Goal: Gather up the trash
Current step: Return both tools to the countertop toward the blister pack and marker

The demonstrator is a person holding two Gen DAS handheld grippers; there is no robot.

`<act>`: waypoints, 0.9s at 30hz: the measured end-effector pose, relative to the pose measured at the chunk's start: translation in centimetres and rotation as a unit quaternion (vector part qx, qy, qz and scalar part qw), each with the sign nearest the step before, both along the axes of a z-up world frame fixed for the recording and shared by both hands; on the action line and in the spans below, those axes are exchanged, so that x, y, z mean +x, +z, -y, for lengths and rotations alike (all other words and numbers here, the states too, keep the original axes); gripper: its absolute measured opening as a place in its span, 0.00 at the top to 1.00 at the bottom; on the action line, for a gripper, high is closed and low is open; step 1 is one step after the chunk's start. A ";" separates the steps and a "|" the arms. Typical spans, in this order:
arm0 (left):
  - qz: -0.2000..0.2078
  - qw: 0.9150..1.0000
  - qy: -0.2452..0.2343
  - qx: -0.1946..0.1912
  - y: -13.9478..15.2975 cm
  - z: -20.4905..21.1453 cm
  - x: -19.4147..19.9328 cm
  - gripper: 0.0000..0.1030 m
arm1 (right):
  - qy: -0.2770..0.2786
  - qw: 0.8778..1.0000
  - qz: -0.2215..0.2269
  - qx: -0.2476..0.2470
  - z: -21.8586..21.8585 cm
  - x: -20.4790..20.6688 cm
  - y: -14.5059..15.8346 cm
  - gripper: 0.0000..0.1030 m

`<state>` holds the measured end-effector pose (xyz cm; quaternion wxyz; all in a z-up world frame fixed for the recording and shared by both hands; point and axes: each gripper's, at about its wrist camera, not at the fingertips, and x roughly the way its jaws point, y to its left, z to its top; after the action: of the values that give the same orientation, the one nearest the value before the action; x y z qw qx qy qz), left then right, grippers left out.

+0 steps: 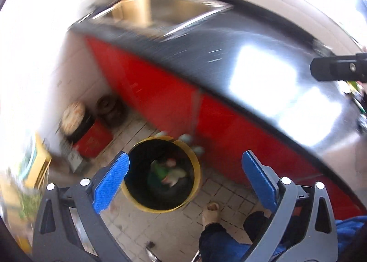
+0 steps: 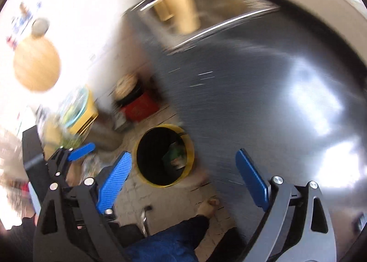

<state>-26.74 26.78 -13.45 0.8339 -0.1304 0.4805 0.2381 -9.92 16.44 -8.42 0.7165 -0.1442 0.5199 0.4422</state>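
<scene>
A yellow trash bin (image 1: pixel 197 165) with a black liner stands on the tiled floor by the red counter front; green and white trash (image 1: pixel 169 173) lies inside it. My left gripper (image 1: pixel 185 170) is open and empty, held above the bin. In the right wrist view the same bin (image 2: pixel 190 147) sits below the counter edge, with trash (image 2: pixel 175 155) inside. My right gripper (image 2: pixel 184 165) is open and empty, above the bin and the counter edge. The left gripper's blue finger (image 2: pixel 82 148) shows at the left of the right wrist view. Both views are motion-blurred.
A dark glossy countertop (image 1: pixel 229 55) with a steel sink (image 1: pixel 179 9) runs over red cabinet fronts (image 1: pixel 160 87). A red box (image 1: pixel 94 140) and dark round items stand on the floor by the wall. The person's bare foot (image 1: pixel 212 210) and legs are beside the bin.
</scene>
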 end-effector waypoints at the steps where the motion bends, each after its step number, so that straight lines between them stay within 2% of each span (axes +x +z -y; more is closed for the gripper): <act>1: 0.006 1.000 -0.029 -0.003 0.6 1.4 1.7 0.07 | -0.025 1.000 0.009 0.004 2.1 1.1 0.7 0.14; 3: 0.012 0.997 -0.082 -0.002 1.5 4.1 4.8 0.07 | -0.082 0.996 0.030 0.006 6.6 3.3 2.0 0.14; 5: 0.017 0.989 -0.144 0.003 2.4 7.3 8.5 0.07 | -0.138 0.989 0.049 0.002 11.2 5.0 3.0 0.14; 9: 0.031 0.969 -0.245 0.017 4.5 14.0 15.1 0.07 | -0.246 0.966 0.082 -0.003 20.7 7.4 4.9 0.14; 12: 0.042 0.955 -0.293 0.012 5.8 18.5 19.0 0.07 | -0.313 0.946 0.084 -0.003 27.4 8.7 5.4 0.14; 14: 0.047 0.949 -0.313 0.011 6.4 20.7 20.5 0.07 | -0.350 0.933 0.086 -0.003 31.3 9.1 5.7 0.14; 19: 0.048 0.933 -0.357 0.014 6.7 25.5 23.4 0.07 | -0.395 0.915 0.081 0.004 37.6 9.6 5.7 0.14; 23: 0.047 0.926 -0.374 0.018 6.7 27.4 25.1 0.07 | -0.407 0.910 0.077 0.008 39.8 10.0 5.5 0.14; 27: 0.045 0.926 -0.373 0.024 6.7 27.7 27.1 0.07 | -0.408 0.910 0.074 0.015 40.7 11.4 5.4 0.14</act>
<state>0.34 -0.88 -6.72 0.8861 0.0677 0.4506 -0.0850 1.53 -24.29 -2.97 0.8729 0.0589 0.4723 0.1072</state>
